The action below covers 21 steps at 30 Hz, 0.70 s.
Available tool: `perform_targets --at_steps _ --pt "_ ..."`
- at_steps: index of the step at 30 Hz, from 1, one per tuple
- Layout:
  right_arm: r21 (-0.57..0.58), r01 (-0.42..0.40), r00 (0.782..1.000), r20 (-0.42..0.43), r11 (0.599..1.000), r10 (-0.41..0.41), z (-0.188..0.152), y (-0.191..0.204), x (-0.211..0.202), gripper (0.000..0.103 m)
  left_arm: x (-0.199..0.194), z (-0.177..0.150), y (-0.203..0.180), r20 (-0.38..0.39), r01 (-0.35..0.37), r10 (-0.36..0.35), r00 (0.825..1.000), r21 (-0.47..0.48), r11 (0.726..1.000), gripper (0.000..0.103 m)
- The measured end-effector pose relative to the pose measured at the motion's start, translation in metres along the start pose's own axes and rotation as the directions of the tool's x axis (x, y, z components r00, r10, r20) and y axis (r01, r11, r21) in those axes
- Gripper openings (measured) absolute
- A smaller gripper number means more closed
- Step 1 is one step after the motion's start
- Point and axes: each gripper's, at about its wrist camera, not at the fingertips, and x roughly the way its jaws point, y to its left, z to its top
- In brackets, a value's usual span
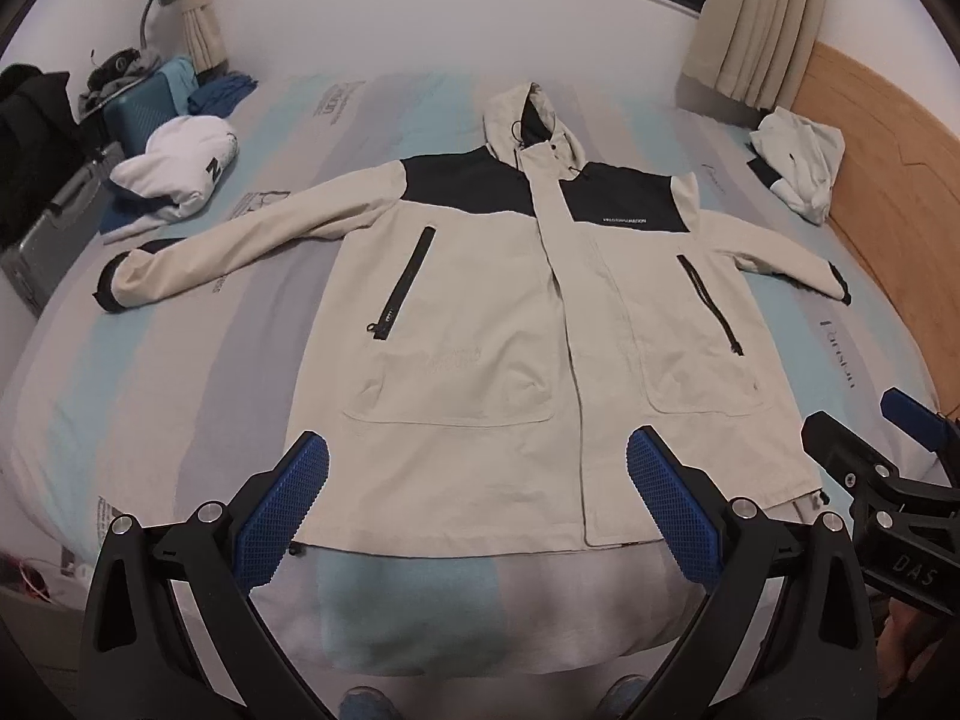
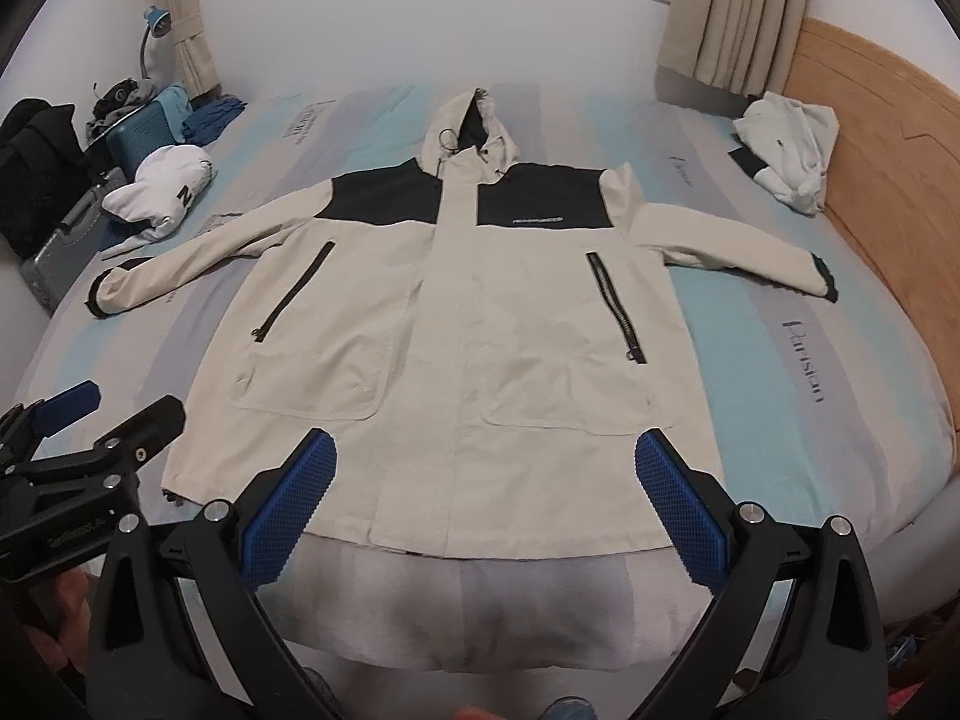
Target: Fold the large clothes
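A cream hooded jacket (image 1: 480, 330) with dark shoulder panels lies flat, front up, on the bed, sleeves spread to both sides, hood at the far end. It also shows in the right wrist view (image 2: 432, 312). My left gripper (image 1: 477, 468) is open and empty, held above the jacket's hem near the bed's front edge. My right gripper (image 2: 483, 474) is open and empty, also above the hem. Each gripper shows at the side of the other's view: the right one (image 1: 900, 450) and the left one (image 2: 90, 426).
The bed (image 2: 780, 396) has a striped blue and grey cover. A white garment (image 1: 180, 168) lies at its far left, another folded light garment (image 1: 798, 162) at the far right by the wooden headboard (image 1: 888, 168). Suitcases and bags (image 1: 54, 204) stand left of the bed.
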Motion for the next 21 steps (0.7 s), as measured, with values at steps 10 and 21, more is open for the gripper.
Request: perform_targets --at_steps 10,21 --pt "0.011 0.013 1.000 0.003 1.000 -0.013 0.0016 -0.0010 -0.0009 0.096 -0.0029 0.0007 -0.0029 0.007 0.007 -0.007 1.000 0.011 1.000 0.097" --pt "0.018 0.025 1.000 -0.005 1.000 -0.025 0.0032 -0.0027 0.0024 0.096 -0.0014 0.0004 -0.0101 -0.002 0.011 -0.011 1.000 0.036 0.999 0.097"
